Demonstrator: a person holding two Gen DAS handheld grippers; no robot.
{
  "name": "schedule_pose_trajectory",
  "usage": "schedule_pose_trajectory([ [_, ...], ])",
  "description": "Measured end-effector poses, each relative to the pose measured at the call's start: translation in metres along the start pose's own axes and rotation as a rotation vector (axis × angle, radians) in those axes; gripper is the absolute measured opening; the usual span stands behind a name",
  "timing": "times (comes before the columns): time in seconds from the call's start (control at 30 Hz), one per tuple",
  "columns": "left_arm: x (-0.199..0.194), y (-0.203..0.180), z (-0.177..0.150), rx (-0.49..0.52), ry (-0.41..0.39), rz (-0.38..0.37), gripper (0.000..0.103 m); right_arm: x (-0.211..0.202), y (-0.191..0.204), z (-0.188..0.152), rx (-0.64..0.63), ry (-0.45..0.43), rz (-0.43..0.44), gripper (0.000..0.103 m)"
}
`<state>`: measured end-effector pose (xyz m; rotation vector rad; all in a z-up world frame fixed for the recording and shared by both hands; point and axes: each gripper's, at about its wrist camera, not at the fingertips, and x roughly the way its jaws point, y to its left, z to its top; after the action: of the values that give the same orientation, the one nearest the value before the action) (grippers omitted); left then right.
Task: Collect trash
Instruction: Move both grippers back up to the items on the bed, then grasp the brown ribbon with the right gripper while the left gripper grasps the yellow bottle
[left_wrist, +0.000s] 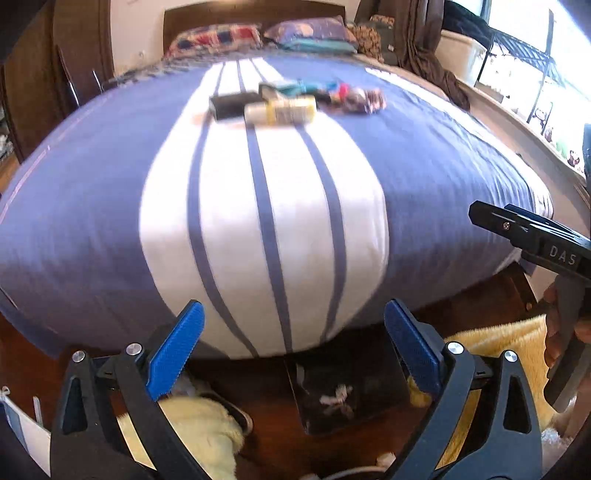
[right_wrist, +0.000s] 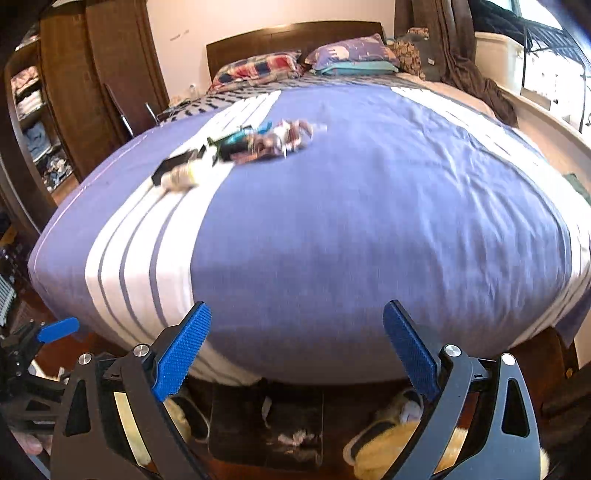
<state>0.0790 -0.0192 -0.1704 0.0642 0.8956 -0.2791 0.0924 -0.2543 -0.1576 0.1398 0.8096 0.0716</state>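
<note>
I see both jaws wide and empty: left hand-held gripper (left_wrist: 293, 345), right hand-held gripper (right_wrist: 297, 347). Trash pile (left_wrist: 295, 99) lies far ahead on bed (left_wrist: 92, 206).

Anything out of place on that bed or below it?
Yes: a litter pile sits mid-bed, a pale bottle on its side beside a black box and crumpled wrappers. A dark bin on the floor already holds scraps.

Bed (right_wrist: 369, 221) with blue-white cover – wooden headboard (right_wrist: 295, 35), wardrobe (right_wrist: 92, 74), bright window (left_wrist: 535, 55).
</note>
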Motion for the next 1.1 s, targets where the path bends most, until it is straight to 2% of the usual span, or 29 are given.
schedule_pose_trajectory([
  [0.23,0.005,0.015,0.048,-0.030,-0.047,-0.004,0.095,0.017,0.005,0.046,-0.024,-0.023,0.005,0.095],
  [0.37,0.024,0.024,0.075,-0.058,-0.057,-0.021,0.095,0.038,0.008,0.068,-0.030,-0.015,0.009,0.095],
  [0.73,0.081,0.022,0.132,-0.026,-0.034,-0.019,0.095,0.100,0.004,0.127,-0.020,0.014,0.022,0.094],
  [0.93,0.100,0.021,0.150,-0.015,-0.028,-0.027,0.095,0.129,0.013,0.142,-0.045,0.027,0.038,0.087],
  [1.1,0.114,0.026,0.159,-0.020,-0.018,-0.035,0.095,0.144,0.015,0.148,-0.052,0.038,0.048,0.076],
])
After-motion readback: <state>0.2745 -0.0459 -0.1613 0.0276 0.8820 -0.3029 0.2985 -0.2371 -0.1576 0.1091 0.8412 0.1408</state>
